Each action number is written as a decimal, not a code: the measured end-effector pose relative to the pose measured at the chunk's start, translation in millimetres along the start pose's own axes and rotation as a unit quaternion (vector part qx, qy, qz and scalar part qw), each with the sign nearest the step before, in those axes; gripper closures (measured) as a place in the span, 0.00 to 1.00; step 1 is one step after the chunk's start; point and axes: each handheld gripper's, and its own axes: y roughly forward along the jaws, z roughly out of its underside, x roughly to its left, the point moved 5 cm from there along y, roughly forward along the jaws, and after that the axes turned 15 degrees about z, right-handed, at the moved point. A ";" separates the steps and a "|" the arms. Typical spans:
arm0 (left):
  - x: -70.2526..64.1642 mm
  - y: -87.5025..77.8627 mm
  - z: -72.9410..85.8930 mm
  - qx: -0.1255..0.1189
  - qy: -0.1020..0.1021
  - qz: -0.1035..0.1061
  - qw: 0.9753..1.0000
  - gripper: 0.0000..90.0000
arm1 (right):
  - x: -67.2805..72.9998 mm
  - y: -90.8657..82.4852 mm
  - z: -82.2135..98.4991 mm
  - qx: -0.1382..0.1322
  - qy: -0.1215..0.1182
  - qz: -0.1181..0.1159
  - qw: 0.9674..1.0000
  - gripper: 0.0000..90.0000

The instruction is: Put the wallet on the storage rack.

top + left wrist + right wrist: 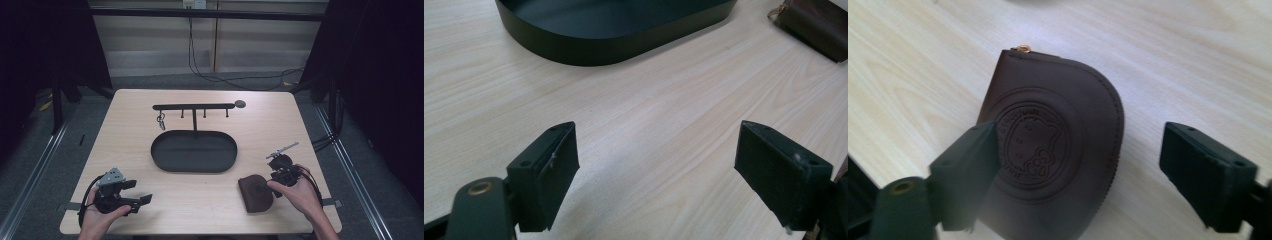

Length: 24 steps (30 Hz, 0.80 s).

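The wooden table point(150, 210) carries a black oval tray point(194, 151) with a hook rack point(194, 106) rising behind it, and nearer the person's right a small brown leather pouch point(255, 193) lies flat on the bare wood, well apart from the tray.

The right gripper point(1078, 175) hangs over the pouch with its jaws spread wide and gripping nothing; the pouch sits between and under them, and the left jaw overlaps its edge in the right gripper view, though contact cannot be confirmed. The left gripper point(656, 172) rests near the front left corner, jaws likewise released over empty wood.

The pouch point(1058, 150) looks light and soft: smooth leather, rounded on one side, with an embossed round emblem on its face and a zip running along the curved edge. It would likely flex under pressure and slide on the table, so a pinch across its thin edges, near the straight side, seems the safest hold. The small gold zip pull point(1022, 48) at the top corner offers another point, but a fiddly one.

The pouch's lower end is cut off by the frame and the left jaw. Whether it holds anything cannot be told. A small metal item point(161, 120) dangles from the rack, too small to identify.
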 end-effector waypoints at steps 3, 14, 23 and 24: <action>0.7 -0.2 0.3 0.003 -0.002 0.003 1.000 0.20 | 3.8 3.8 -2.7 0.021 -0.017 -0.003 1.000 0.18; -2.6 5.9 2.4 0.030 0.011 0.011 0.999 0.21 | 4.8 11.0 -17.4 0.048 -0.032 0.001 0.998 0.21; -2.5 7.8 2.0 0.036 0.018 0.007 0.999 0.22 | 12.3 22.2 -22.5 0.073 -0.059 0.004 0.996 0.20; -2.2 7.2 1.6 0.034 0.018 0.005 0.999 0.23 | 13.5 24.1 -22.7 0.075 -0.061 0.006 0.995 0.18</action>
